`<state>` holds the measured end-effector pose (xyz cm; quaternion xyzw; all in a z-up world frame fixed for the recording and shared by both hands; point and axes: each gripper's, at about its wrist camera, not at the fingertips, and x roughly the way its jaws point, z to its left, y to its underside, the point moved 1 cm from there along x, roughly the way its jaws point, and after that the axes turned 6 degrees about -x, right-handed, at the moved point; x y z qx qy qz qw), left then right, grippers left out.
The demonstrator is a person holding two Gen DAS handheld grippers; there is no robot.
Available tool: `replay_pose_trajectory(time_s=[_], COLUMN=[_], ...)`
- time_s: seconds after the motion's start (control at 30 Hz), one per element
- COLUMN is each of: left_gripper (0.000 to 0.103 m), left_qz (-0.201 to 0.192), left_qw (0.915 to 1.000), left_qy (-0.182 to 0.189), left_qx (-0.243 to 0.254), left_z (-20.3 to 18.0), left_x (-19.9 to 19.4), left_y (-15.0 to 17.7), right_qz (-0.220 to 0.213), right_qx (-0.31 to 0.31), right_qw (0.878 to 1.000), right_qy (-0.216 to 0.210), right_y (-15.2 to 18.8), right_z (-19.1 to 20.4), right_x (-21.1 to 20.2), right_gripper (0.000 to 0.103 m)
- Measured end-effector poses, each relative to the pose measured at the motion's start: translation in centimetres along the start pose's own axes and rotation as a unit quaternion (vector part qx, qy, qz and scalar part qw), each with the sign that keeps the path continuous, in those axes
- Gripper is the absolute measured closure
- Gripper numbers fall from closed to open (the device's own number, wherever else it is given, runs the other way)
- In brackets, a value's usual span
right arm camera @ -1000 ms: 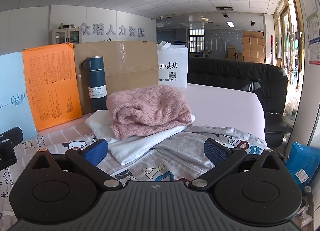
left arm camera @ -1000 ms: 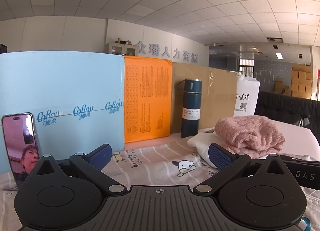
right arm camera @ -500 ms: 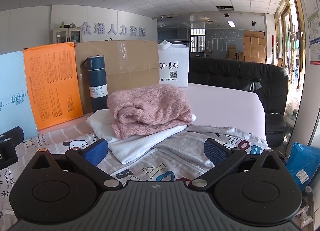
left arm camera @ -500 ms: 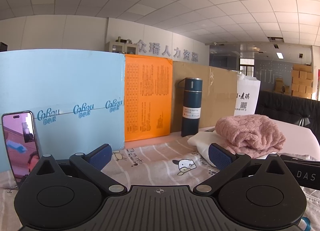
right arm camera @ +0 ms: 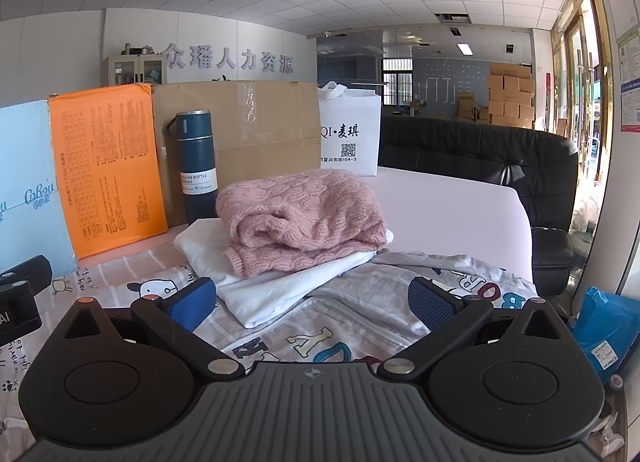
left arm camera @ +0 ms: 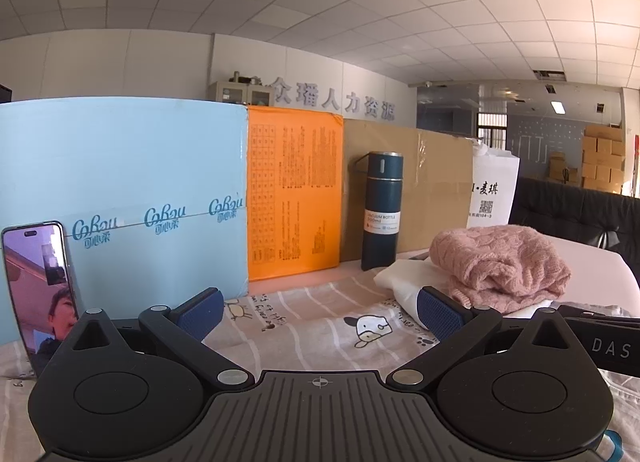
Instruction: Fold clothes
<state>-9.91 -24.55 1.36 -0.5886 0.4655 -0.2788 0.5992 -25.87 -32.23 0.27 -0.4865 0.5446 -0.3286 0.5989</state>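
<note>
A grey printed garment (right arm camera: 360, 298) with letters lies spread on the table under my right gripper (right arm camera: 316, 302), which is open and empty just above it. A folded pink knit sweater (right arm camera: 304, 209) sits on a folded white garment (right arm camera: 276, 282) behind it. In the left wrist view the sweater (left arm camera: 500, 262) and the white garment (left arm camera: 408, 276) are at the right. My left gripper (left arm camera: 320, 312) is open and empty above a striped cloth with cow prints (left arm camera: 312, 326).
A dark blue vacuum bottle (left arm camera: 380, 209) stands by the orange board (left arm camera: 294, 197), the cardboard (right arm camera: 256, 129) and the light blue box (left arm camera: 120, 189). A phone (left arm camera: 38, 286) leans at the left. A white bag (right arm camera: 350, 133), a black sofa (right arm camera: 500, 165) and a blue packet (right arm camera: 604, 326) are at the right.
Both grippers stay almost still and open. Only the picture on the phone screen has changed.
</note>
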Motion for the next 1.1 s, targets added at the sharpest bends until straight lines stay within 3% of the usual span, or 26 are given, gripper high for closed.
replay_pose_trajectory(time_s=[1.1], left_gripper=[0.0], left_qz=[0.012], left_qw=[0.9999], left_qy=[0.007], left_qx=[0.002], left_z=[-0.15], left_x=[0.41], left_y=[0.26], right_qz=[0.004], right_qx=[-0.002], right_qw=[1.0], right_qy=[0.002], right_y=[0.2], right_z=[0.03], right_x=[0.14], right_gripper=[0.0])
